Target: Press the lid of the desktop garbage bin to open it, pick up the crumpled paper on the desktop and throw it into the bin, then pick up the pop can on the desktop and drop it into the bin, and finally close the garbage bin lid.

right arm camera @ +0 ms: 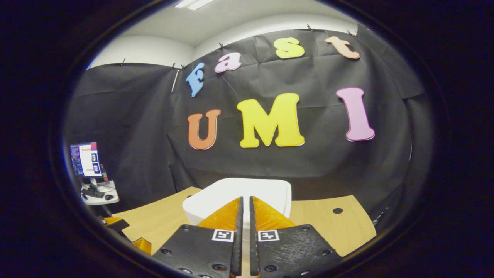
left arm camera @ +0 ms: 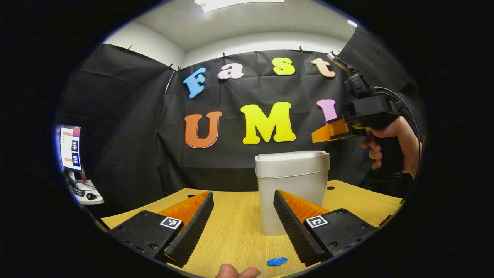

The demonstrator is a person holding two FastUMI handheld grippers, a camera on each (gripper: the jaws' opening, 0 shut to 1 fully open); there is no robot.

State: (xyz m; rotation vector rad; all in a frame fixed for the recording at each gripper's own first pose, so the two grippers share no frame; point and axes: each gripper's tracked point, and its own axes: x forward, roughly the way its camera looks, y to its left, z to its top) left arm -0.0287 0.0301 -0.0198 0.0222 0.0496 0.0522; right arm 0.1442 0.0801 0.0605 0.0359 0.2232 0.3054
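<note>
A: Where does the garbage bin (left arm camera: pixel 292 189) stand?

B: Upright on the wooden desktop (left arm camera: pixel 235 227), in front of the black cloth wall. In the left gripper view its lid (left arm camera: pixel 292 157) lies flat and closed on top.

A: And the left gripper (left arm camera: pixel 243 200)?

B: Low over the desktop, fingers spread wide with nothing between them. The bin shows through the gap, closer to the finger on the right side of that view, and farther off than the tips.

A: The right gripper (right arm camera: pixel 244 200)?

B: Its two fingers sit nearly together, only a thin slit between them, gripping nothing. In the right gripper view they point down at the lid (right arm camera: pixel 239 193) from above; I cannot tell whether the tips touch it. In the left gripper view the same gripper (left arm camera: pixel 328 133) hangs above the bin's right side, held by a hand (left arm camera: pixel 389 141).

A: Anything else on the desktop?

B: A small blue scrap (left arm camera: pixel 277 261) lies near the front edge, and a fingertip (left arm camera: pixel 237 271) pokes in beside it. A monitor (right arm camera: pixel 85 159) stands on a side table far left
</note>
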